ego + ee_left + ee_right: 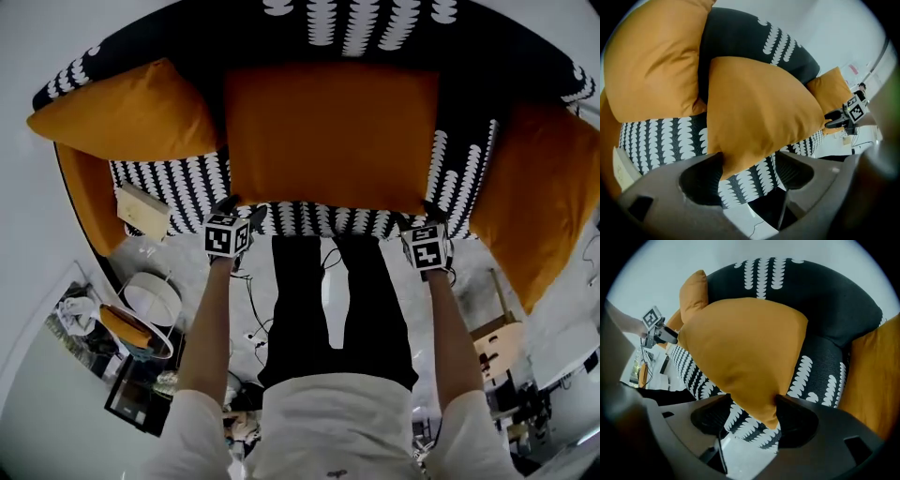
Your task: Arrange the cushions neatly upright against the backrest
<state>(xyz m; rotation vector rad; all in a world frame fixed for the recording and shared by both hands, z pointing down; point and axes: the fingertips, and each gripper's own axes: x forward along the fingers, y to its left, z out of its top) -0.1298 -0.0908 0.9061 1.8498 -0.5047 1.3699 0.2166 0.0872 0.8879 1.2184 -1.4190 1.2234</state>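
Observation:
The middle orange cushion (328, 136) stands upright against the black-and-white patterned backrest (375, 28). My left gripper (239, 204) is at its lower left corner and my right gripper (422, 220) at its lower right corner. In the left gripper view the corner (759, 108) lies between the left gripper's (747, 173) open jaws, touching one only. In the right gripper view the other corner (745, 348) hangs loose between the right gripper's (750, 411) open jaws. A second orange cushion (127, 112) leans at the left end, a third (539, 206) at the right end.
The person's dark-trousered legs (328, 309) stand right in front of the sofa seat (169, 183). A pale box (141, 211) sits beside the orange left armrest (89, 192). A round side table (141, 323) and floor cables (253, 328) lie at the lower left.

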